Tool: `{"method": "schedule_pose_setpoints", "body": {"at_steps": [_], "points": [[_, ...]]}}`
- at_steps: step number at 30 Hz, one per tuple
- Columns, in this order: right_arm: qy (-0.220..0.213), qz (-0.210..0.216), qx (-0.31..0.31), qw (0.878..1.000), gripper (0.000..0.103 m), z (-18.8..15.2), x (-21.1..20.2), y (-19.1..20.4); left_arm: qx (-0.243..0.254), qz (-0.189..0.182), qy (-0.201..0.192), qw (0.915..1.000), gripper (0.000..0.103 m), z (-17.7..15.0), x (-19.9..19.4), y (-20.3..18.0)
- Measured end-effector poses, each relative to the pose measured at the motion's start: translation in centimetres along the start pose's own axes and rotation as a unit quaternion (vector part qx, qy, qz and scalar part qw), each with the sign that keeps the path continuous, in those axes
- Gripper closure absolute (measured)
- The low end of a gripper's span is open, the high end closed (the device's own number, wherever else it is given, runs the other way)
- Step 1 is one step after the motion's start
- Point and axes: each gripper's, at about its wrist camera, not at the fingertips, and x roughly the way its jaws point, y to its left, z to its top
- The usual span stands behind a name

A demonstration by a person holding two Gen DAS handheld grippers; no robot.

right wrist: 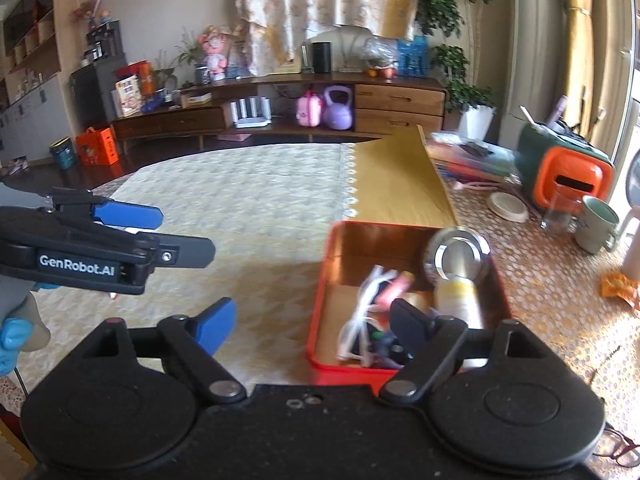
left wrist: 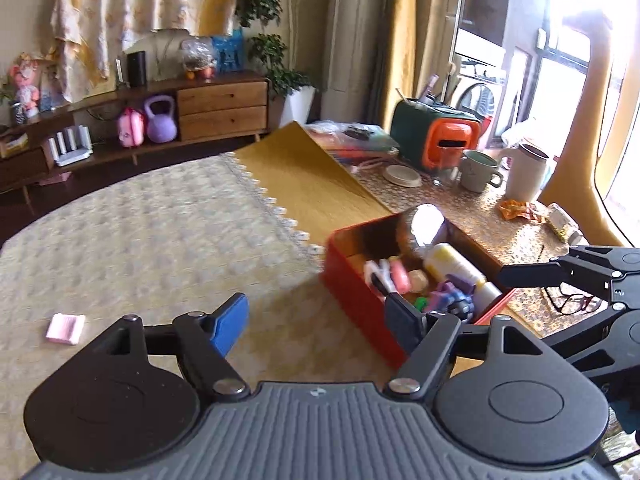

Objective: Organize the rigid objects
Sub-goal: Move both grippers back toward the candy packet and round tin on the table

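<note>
A red tin box point(left wrist: 352, 280) point(right wrist: 320, 300) stands on the table and holds several small items. Among them are a shiny round metal tin point(left wrist: 424, 224) point(right wrist: 460, 256), a yellow-and-white bottle point(left wrist: 452, 264) point(right wrist: 458, 296), a white cable point(right wrist: 360, 312) and a purple toy point(left wrist: 448, 296). My left gripper point(left wrist: 316, 312) point(right wrist: 180, 234) is open and empty, just left of the box. My right gripper point(right wrist: 312, 320) point(left wrist: 532, 300) is open and empty at the box's near edge. A small pink item point(left wrist: 66, 329) lies alone on the tablecloth to the left.
Beyond the box, the cloth's folded-back yellow corner point(left wrist: 304, 172) lies on the table. A mug point(left wrist: 478, 172) point(right wrist: 596, 224), a white jug point(left wrist: 526, 172), an orange-and-green appliance point(left wrist: 440, 136) and an orange wrapper point(left wrist: 520, 210) stand at the right. Eyeglasses point(left wrist: 572, 304) lie near the right gripper. A blue-gloved hand point(right wrist: 10, 344) holds the left gripper.
</note>
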Motion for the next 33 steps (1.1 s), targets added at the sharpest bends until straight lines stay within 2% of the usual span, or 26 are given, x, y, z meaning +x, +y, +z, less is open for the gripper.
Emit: {"method": "schedule_pose_setpoints", "body": {"at_steps": [2,10,13,20,24,33], "points": [[0.001,0.009,-0.003,1.000,0.016,0.3,0.4,0.8,-0.005,0.008,-0.002,1.0000,0.021,-0.5,-0.8,1.3],[-0.009,0.048,-0.010,0.999,0.002,1.6,1.8,4.2,-0.022,0.040,-0.006,0.9989,0.020,-2.8,-3.2,6.5],[-0.005,0.054,-0.014,0.998,0.000,2.3,2.8,5.2,-0.031,0.054,-0.007,0.9980,0.014,-3.7,-3.8,8.4],[0.020,0.087,-0.008,0.996,0.000,3.2,5.4,7.9,-0.054,0.077,-0.012,0.9955,0.013,-6.0,-4.3,12.2],[0.032,0.089,-0.022,0.995,0.000,3.7,7.2,9.7,-0.063,0.098,-0.012,0.9931,0.013,-7.4,-4.2,13.9],[0.061,0.094,-0.057,0.992,0.000,4.6,11.3,13.8,-0.102,0.100,0.002,0.9898,0.013,-10.4,-2.6,16.9]]}}
